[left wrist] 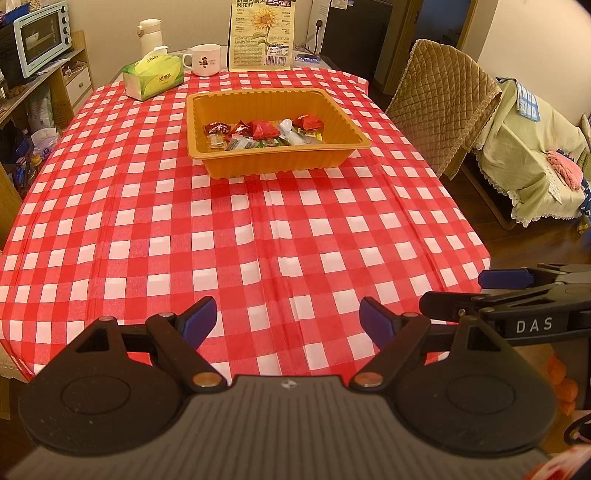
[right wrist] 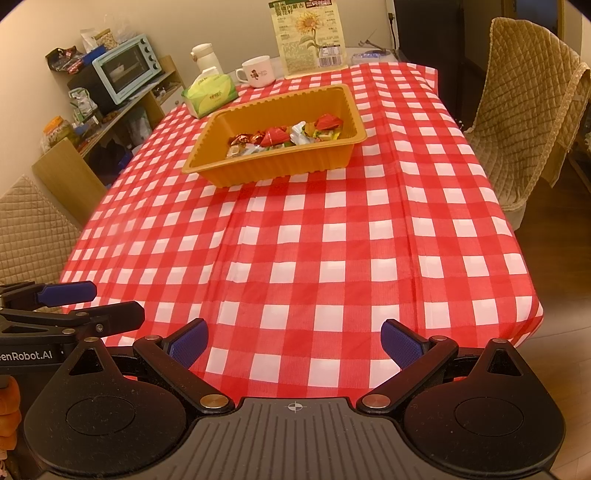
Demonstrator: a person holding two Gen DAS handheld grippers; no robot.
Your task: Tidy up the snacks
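An orange plastic tray [left wrist: 332,157] [right wrist: 225,173] sits on the far half of the red-and-white checked table and holds several wrapped snacks [left wrist: 264,133] [right wrist: 284,136]. My left gripper [left wrist: 288,317] is open and empty above the table's near edge. My right gripper [right wrist: 293,339] is open and empty, also at the near edge. In the left wrist view the right gripper [left wrist: 491,291] shows at the right; in the right wrist view the left gripper [right wrist: 88,302] shows at the left. Both are far from the tray.
At the table's far end stand a green tissue box [left wrist: 153,75] [right wrist: 210,94], a white mug [left wrist: 205,59] [right wrist: 258,72], a sunflower-seed bag [left wrist: 264,33] [right wrist: 310,35] and a white flask [left wrist: 149,35]. A quilted chair [left wrist: 439,99] [right wrist: 524,118] is at right, shelves with an oven [left wrist: 40,35] at left.
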